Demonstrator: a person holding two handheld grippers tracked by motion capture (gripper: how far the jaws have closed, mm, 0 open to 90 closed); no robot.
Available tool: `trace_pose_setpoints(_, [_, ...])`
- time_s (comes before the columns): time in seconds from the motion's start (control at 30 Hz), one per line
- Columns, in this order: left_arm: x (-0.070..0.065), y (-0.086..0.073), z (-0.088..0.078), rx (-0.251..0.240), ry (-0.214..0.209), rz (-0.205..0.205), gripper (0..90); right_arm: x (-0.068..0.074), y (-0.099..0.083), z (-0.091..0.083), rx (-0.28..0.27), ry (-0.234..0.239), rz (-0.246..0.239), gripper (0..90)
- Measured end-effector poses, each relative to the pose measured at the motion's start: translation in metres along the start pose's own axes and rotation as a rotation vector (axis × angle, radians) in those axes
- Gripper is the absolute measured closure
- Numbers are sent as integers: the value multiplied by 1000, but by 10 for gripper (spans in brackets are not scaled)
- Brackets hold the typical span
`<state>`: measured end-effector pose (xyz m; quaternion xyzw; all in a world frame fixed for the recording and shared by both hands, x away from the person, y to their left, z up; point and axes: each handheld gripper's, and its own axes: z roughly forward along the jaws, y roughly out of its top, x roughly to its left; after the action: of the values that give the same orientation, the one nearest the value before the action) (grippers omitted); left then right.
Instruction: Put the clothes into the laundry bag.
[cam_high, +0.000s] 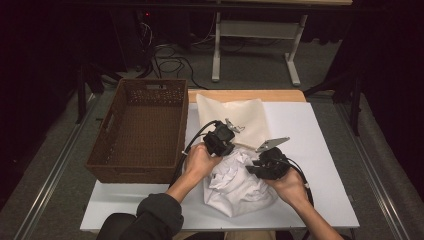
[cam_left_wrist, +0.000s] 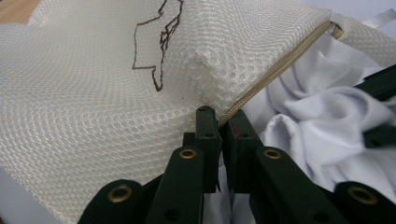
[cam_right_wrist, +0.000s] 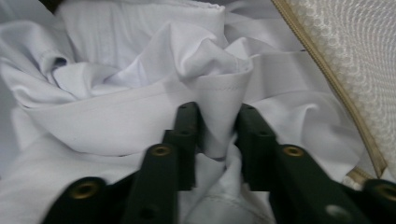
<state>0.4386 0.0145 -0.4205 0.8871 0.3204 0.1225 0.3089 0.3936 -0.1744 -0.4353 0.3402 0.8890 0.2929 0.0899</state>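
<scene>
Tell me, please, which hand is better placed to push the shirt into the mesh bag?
Right, probably: its tool has a shirt fold between its jaws, while the left tool is shut on the bag's zipper edge.

On my table (cam_high: 320, 150) a basket (cam_high: 142, 130) sits at the left edge, hanging partly off it. Just right of the basket lies a mesh bag (cam_high: 245, 120), stretching toward the far side of the table. Nearer to me, touching the bag's near end, a crumpled garment (cam_high: 235, 185) rests on the tabletop. My left gripper (cam_high: 224, 134) sits over the bag's near edge, between basket and garment, and my right gripper (cam_high: 261, 161) sits on the garment's right part. Beyond the table, on the floor, stands a frame (cam_high: 255, 45), with cables (cam_high: 170, 60) to its left
</scene>
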Motion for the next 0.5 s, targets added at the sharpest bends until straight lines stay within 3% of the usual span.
trace_pose_setpoints(0.2, [-2,0,-6,-29,2,30,862,-6,16,-12,-118,-102,6,835])
trace_pose_setpoints(0.33, [2,-2,-7,-46,-11,11,866,-6,29,6,-64,-187,-30,835])
trace_pose_setpoints(0.43, [1,-3,-11,-57,-17,16,868,-17,32,25,-36,-191,21,835])
trace_pose_setpoints(0.5, [-2,-4,-12,-46,3,39,868,-28,33,37,-20,-209,72,833])
